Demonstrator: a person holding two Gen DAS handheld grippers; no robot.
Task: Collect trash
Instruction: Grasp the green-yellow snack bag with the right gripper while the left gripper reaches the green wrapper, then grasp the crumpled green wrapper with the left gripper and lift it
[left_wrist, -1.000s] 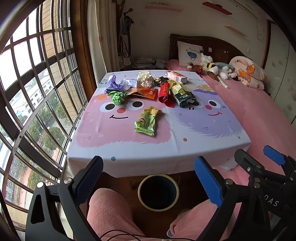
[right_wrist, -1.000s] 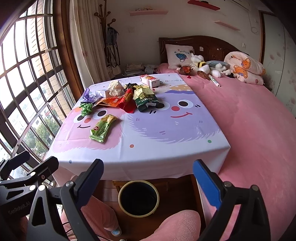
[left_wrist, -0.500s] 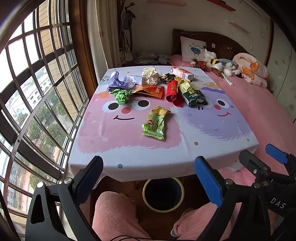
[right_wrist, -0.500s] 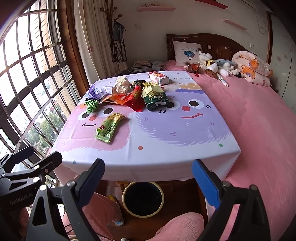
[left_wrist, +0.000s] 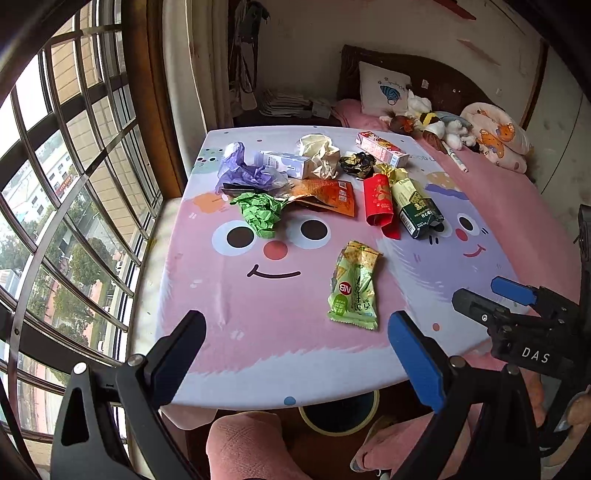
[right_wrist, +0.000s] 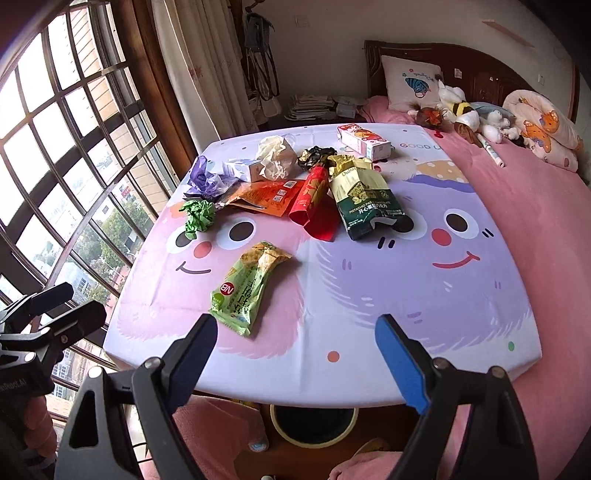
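Note:
Several pieces of trash lie on a table with a cartoon-face cloth (left_wrist: 258, 332) (right_wrist: 424, 288). Nearest is a green snack wrapper (left_wrist: 354, 286) (right_wrist: 247, 288). Behind it lie a crumpled green paper (left_wrist: 260, 212) (right_wrist: 199, 218), an orange packet (left_wrist: 327, 194) (right_wrist: 269, 195), a red wrapper (left_wrist: 378, 201) (right_wrist: 312, 197) and a dark green chocolate box (left_wrist: 415, 206) (right_wrist: 365, 201). My left gripper (left_wrist: 295, 354) hangs open over the table's near edge, nothing between its fingers. My right gripper (right_wrist: 295, 356) is wide, its jaws closing, nothing between them; the green wrapper lies just ahead of its left finger.
A yellow-rimmed bin (left_wrist: 340, 415) (right_wrist: 314, 424) stands on the floor under the table's near edge, between a person's pink-clad knees (left_wrist: 251, 443). A barred window (left_wrist: 55, 184) runs along the left. A pink bed (right_wrist: 535, 221) with pillows and plush toys lies to the right.
Both grippers have moved forward toward the table, so the trash looks larger and nearer. The bin has slid mostly under the table edge. The right gripper's fingers stand slightly closer together.

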